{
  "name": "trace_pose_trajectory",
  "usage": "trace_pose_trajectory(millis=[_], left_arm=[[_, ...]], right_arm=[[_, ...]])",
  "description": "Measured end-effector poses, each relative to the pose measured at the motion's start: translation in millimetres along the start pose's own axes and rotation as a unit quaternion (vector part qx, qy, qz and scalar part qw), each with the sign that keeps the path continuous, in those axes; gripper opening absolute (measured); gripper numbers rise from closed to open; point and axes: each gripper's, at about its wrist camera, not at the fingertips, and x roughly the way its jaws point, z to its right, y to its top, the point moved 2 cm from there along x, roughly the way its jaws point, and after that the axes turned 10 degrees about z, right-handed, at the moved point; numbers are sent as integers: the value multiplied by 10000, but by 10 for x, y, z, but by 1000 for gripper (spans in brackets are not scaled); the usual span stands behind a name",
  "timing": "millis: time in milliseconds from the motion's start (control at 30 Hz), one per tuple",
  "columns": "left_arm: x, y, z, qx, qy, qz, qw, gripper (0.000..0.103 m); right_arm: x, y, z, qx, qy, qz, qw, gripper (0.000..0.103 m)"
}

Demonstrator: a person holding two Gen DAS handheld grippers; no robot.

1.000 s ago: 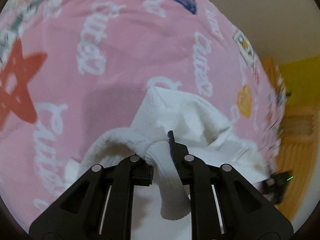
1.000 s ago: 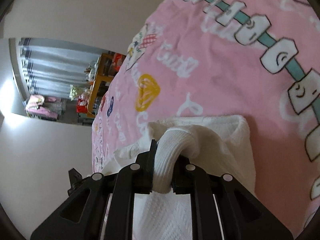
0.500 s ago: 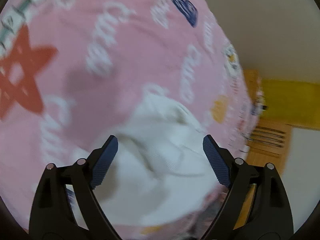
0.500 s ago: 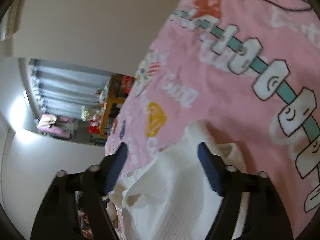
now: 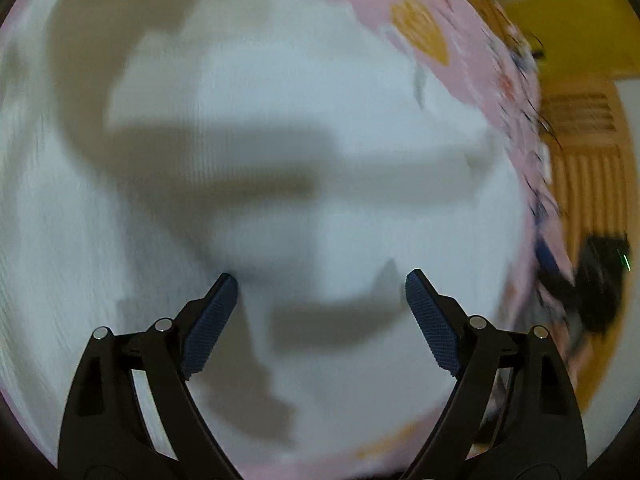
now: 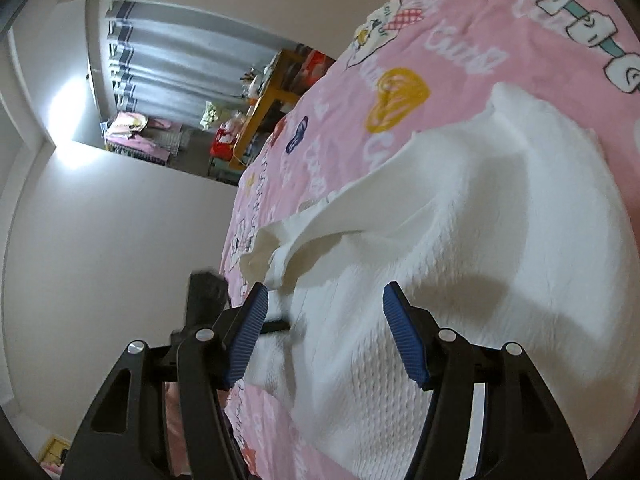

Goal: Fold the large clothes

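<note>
Both grippers have let go. A second ago each one pinched a rolled edge of the white waffle-textured cotton garment point(image 6: 472, 264); now the left gripper point(image 5: 320, 300) hangs over the cloth with its blue ribbed pads spread wide and nothing between them, and the right gripper point(image 6: 324, 320) stands at a middling spread, its pads also clear of the fabric. Their jaws have just been opening, and the cloth has dropped out of both.

The garment now lies in a loose mound on the pink cartoon-printed bedsheet point(image 6: 440, 52), which I take to mean one fold has been laid down and released. It is not flat, though: a raised ridge runs across the top of the garment, and a flap at its edge nearest the doorway curls up and over. My guess is that it needs smoothing or another fold before it counts as tidy.

Beyond the garment, a yellow heart print point(image 6: 398, 98) shows on the sheet just past its far edge. Farther off, past the end of the bed, stands an orange wooden table point(image 6: 272, 104) cluttered with small items, with grey striped curtains point(image 6: 168, 64) behind it. Nothing lies on the garment to block a fresh grip; the left view is blurred, so its finer creases are hard to judge.
</note>
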Motion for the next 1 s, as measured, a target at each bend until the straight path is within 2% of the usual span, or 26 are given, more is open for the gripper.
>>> trace_pose_trajectory(millis=[33,133,233,367,400,500,600,633,667,733,800,833,867,900,933,967,1000], left_arm=[[-19,108,-11,-87,-5,178,9998,85],[-148,380,10,53,216,690,9974,85],[-281,684,-7,261,579,1124,9916,85],[-618,1068,-191,-371,474,2056,9768,85],[-685,1135,-251,-453,617,2171,9731,85],[-703,1210,-272,-297,955,2091,9728,85],[-651,1055,-133,87,1181,2036,9719,85],[-620,911,-10,491,1417,2010,9680,85],[-601,779,113,918,1630,2065,9604,85],[-547,483,386,1738,1894,2171,9417,85],[-445,108,687,2533,2091,2265,9170,85],[-403,-17,757,2685,2208,2219,9110,85],[-303,-140,828,2795,2317,2028,9094,85],[-212,-197,852,2786,2324,1770,9149,85],[-81,-239,838,2640,2230,1414,9277,85],[35,-241,795,2462,2133,1147,9385,85],[112,-198,748,2355,2268,1059,9391,85]], right_arm=[[-5,-13,-19,-57,17,-25,10000,59],[-75,-47,-48,-366,-100,-77,9992,62],[-53,-85,-17,-447,-144,-78,9989,62],[-65,-116,113,-369,-234,-78,9990,62],[-86,-117,135,-380,-266,-63,9989,62],[-281,-187,147,-662,-624,307,9954,62],[-586,-420,96,-1212,-992,956,9830,70],[-668,-553,59,-1459,-905,1098,9790,70],[-680,-641,31,-1610,-831,1106,9772,70],[-618,-873,-52,-1941,-636,990,9739,70],[-407,-1035,-163,-2166,-482,858,9713,70],[-265,-1070,-223,-2223,-507,814,9702,69],[-265,-1070,-223,-2223,-507,814,9702,66],[-133,-1079,-284,-2194,-384,753,9720,63],[43,-1069,-365,-2096,-114,616,9758,59],[229,-1055,-441,-2034,15,446,9781,49],[433,-1040,-484,-2020,-58,236,9791,35]])
